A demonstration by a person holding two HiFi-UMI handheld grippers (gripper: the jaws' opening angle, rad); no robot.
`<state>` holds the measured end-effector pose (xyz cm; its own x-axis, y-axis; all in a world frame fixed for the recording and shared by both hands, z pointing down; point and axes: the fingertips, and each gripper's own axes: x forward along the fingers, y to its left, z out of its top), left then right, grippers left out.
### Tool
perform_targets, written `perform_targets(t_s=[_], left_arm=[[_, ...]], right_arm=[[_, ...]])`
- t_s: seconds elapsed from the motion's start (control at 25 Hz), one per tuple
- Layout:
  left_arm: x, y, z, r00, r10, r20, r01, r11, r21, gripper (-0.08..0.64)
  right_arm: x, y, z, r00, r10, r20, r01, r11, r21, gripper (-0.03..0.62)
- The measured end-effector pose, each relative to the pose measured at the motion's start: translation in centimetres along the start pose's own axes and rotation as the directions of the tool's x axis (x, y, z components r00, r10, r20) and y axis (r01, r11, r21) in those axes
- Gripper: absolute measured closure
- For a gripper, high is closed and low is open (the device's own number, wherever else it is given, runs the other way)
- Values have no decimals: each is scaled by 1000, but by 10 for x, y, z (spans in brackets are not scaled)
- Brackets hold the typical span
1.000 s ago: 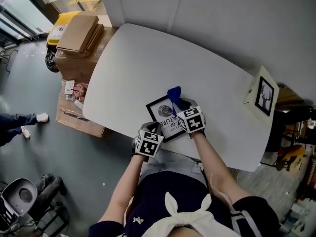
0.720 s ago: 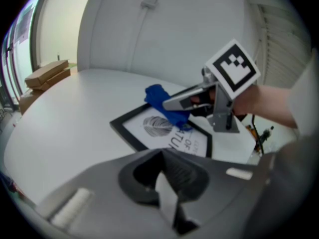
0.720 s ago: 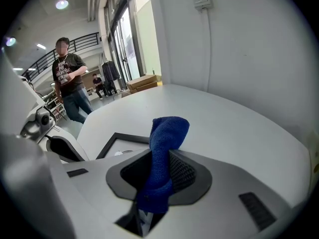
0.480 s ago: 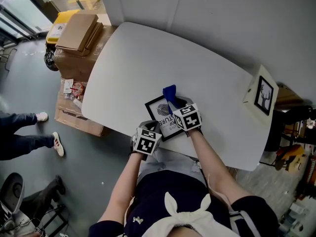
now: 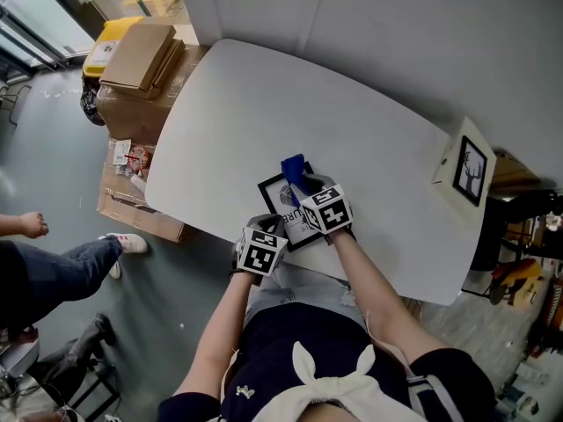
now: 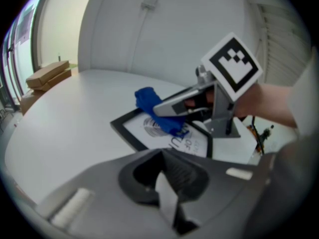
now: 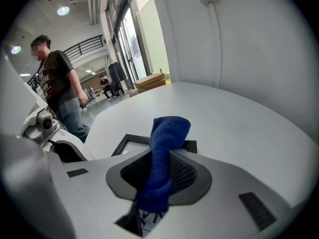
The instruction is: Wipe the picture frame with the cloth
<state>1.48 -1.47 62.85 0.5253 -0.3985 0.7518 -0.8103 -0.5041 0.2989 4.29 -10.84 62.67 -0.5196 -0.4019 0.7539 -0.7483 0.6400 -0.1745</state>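
Note:
A black picture frame [image 5: 280,202] with a white print lies flat near the white table's [image 5: 264,104] near edge. My right gripper [image 5: 302,189] is shut on a blue cloth [image 5: 293,170] and holds it down on the frame's far part. In the right gripper view the cloth [image 7: 164,148] stands up between the jaws, with the frame [image 7: 124,142] just beyond. My left gripper [image 5: 267,229] rests at the table's edge by the frame's near-left side, jaws shut and holding nothing. The left gripper view shows the frame [image 6: 130,128], the cloth [image 6: 149,101] and the right gripper [image 6: 164,108] ahead.
A second framed picture with a deer print [image 5: 466,170] stands at the table's right edge. Cardboard boxes [image 5: 141,60] are stacked off the table's far left corner. A person's legs [image 5: 53,271] are on the floor at left; a person [image 7: 62,93] stands beyond the table.
My right gripper has slid the blue cloth to the left across the frame. The left gripper has barely moved. The person on the floor at left has walked nearer.

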Motion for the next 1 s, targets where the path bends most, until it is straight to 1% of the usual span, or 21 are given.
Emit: perform_targets(t_s=[0.32, 0.48, 0.6, 0.8, 1.0], left_arm=[[0, 1, 1, 1000, 3, -1, -3, 1000, -6, 557], [2, 2, 4, 1000, 5, 22, -6, 1000, 6, 557], [1, 1, 3, 1000, 5, 11, -5, 1000, -7, 557], [3, 3, 2, 1000, 3, 24, -3, 1000, 1, 557], [1, 2, 2, 1000, 4, 14, -4, 1000, -1, 557]], right_arm=[[5, 6, 2, 1000, 26, -2, -26, 1000, -7, 509], [7, 13, 3, 998, 54, -13, -55, 998, -14, 509], [9, 18, 4, 997, 70, -19, -71, 997, -26, 509], [13, 28, 4, 995, 94, -30, -95, 995, -28, 509], [15, 34, 5, 992, 116, -49, -118, 992, -36, 509]])
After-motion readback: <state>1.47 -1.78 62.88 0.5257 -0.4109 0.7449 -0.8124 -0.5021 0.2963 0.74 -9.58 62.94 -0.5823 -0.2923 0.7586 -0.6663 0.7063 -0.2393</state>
